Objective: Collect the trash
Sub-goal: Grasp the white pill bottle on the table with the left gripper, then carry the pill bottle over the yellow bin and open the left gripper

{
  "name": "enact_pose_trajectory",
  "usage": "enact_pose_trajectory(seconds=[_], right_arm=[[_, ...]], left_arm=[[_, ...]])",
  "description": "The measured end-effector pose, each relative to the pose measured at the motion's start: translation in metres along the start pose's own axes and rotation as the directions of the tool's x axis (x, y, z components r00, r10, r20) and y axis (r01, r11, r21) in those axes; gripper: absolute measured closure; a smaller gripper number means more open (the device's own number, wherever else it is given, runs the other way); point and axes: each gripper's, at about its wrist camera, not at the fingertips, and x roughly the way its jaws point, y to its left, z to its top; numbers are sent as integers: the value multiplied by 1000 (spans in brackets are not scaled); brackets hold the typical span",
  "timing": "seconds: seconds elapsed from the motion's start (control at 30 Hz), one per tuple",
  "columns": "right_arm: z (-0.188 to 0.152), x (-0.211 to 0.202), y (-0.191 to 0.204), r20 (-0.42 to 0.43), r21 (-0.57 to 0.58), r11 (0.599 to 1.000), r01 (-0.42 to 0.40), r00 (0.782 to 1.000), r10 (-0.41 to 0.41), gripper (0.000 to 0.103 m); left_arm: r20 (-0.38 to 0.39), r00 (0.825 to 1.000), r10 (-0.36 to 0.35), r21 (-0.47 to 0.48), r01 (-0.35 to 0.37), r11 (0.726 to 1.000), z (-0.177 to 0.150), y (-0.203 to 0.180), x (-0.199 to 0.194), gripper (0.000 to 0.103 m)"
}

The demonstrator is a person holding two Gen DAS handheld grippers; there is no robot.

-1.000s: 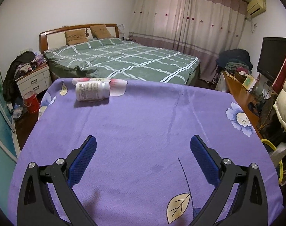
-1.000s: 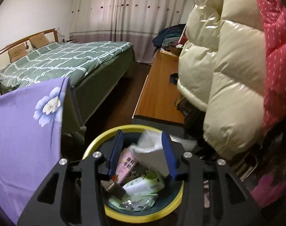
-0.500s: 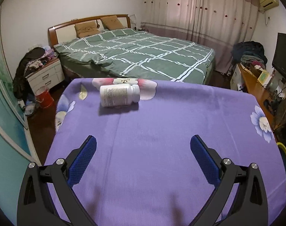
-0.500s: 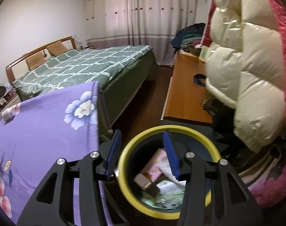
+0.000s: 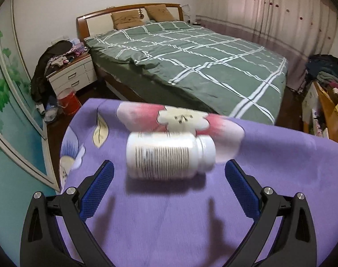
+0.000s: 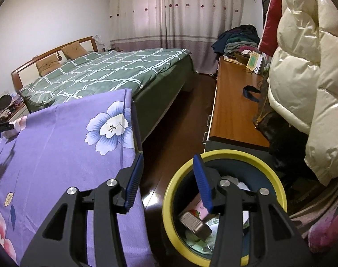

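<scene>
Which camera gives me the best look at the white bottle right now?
Left wrist view: the white bottle lies on its side on the purple cloth, centred ahead of the open left gripper. The right wrist view does not show it.

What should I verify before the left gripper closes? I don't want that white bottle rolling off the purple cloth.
1. Left gripper open wide enough for the white bottle: ok.
2. Bottle centred between the fingers: ok.
3. Fingers far enough forward to flank the bottle: not ok, it lies just beyond their tips.
4. Bottle at rest: cannot tell, blurred.
5. Right gripper empty: ok.
6. Yellow-rimmed bin has room: ok.
</scene>
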Motion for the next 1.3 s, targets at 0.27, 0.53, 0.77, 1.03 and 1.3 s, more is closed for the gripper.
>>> enact_pose_trajectory(seconds=[0.27,0.53,0.77,1.03,1.3], right_arm=[[2,10,8,-14,-12,1000,-7,1000,7,59],[-4,2,11,-19,-11,1000,-24,1000,24,59],[-20,-28,0,-2,1,999,-35,999,35,59],[-49,-62,-37,0,46,999,0,1000,0,59],[-77,-87,-83,-11,84,995,58,998,-58,59]], left_arm=[[-52,999,17,-1,-17,1000,16,2,35,5],[-56,998,-37,-17,36,999,16,6,37,18],[-7,991,-135,115,135,984,-24,-37,-42,18],[-46,940,-338,306,335,891,-91,-150,-130,18],[-138,853,-503,474,503,723,-150,-301,-193,18]])
